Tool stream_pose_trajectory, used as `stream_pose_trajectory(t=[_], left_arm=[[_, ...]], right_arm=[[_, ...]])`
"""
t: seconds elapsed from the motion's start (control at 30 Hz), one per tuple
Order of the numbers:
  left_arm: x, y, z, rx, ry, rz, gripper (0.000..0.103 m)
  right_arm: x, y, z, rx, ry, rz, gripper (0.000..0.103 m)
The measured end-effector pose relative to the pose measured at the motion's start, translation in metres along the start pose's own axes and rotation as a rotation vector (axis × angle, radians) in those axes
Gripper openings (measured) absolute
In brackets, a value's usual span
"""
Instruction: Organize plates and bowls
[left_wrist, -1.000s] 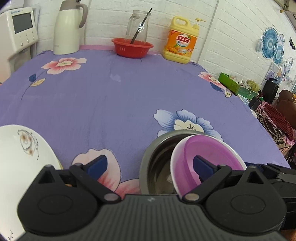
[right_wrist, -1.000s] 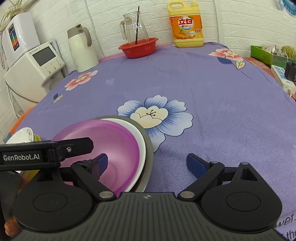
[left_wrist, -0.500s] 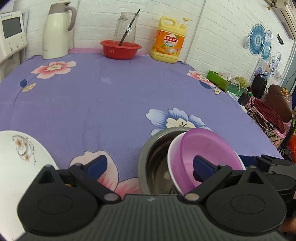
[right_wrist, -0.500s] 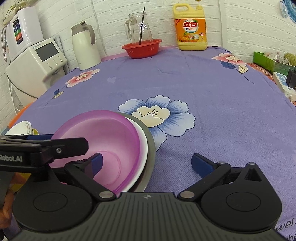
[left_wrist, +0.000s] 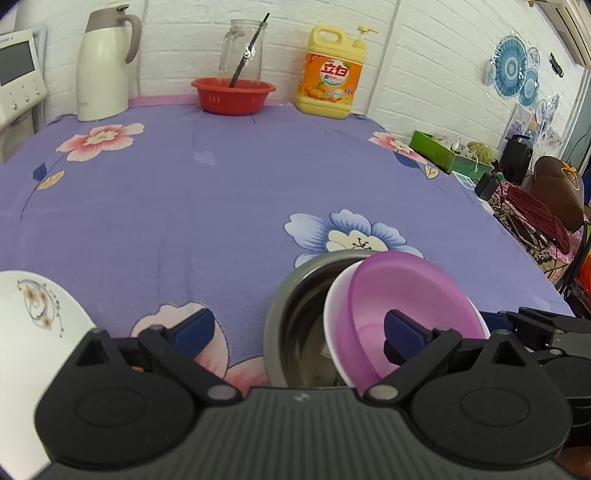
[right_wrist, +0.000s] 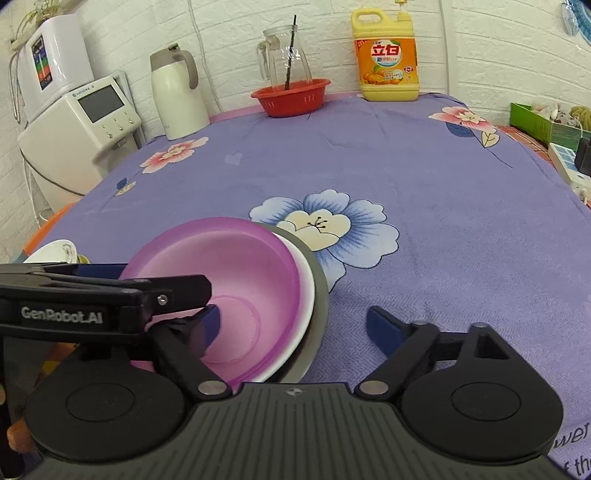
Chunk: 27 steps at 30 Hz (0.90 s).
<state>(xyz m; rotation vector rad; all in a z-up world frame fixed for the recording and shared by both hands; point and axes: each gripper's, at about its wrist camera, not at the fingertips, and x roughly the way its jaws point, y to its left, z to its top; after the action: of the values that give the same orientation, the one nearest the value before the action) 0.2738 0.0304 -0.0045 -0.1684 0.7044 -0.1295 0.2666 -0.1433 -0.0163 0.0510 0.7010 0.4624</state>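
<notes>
purple bowl (right_wrist: 229, 291): nested, tilted, in a white bowl inside the metal bowl (left_wrist: 295, 321), near the tabletop (left_wrist: 221, 192) front edge | likely light, slippery; best held by the rim | left hand-held gripper (left_wrist: 295, 332) and right hand-held gripper (right_wrist: 295, 325): both spread wide, nothing held

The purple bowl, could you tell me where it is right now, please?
The purple bowl sits tilted in a white bowl inside the steel bowl, low in both wrist views beside the blue flower print.

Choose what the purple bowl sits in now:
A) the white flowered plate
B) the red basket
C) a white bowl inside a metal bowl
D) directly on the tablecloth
C: the purple bowl nests in a white bowl, which sits tilted in the metal bowl.
</notes>
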Motion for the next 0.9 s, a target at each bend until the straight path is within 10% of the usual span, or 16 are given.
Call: stream_pose_trajectory(t=[0.3,0.5,0.9], left_arm=[[0.013,0.011,0.002,-0.046,0.071,-0.070,0.077],[0.006,0.003,-0.005,-0.128,0.038,-0.086,0.043],[-0.038,0.004,0.013,-0.155,-0.047,-0.079,0.041]], right_arm=[[0.001,-0.002,-0.003,0.017,-0.008,0.013,0.103],[0.000,0.004,-0.005,0.042,-0.029,0.054,0.099],[-0.031,0.028,0.012,0.015,-0.087,0.032,0.094]])
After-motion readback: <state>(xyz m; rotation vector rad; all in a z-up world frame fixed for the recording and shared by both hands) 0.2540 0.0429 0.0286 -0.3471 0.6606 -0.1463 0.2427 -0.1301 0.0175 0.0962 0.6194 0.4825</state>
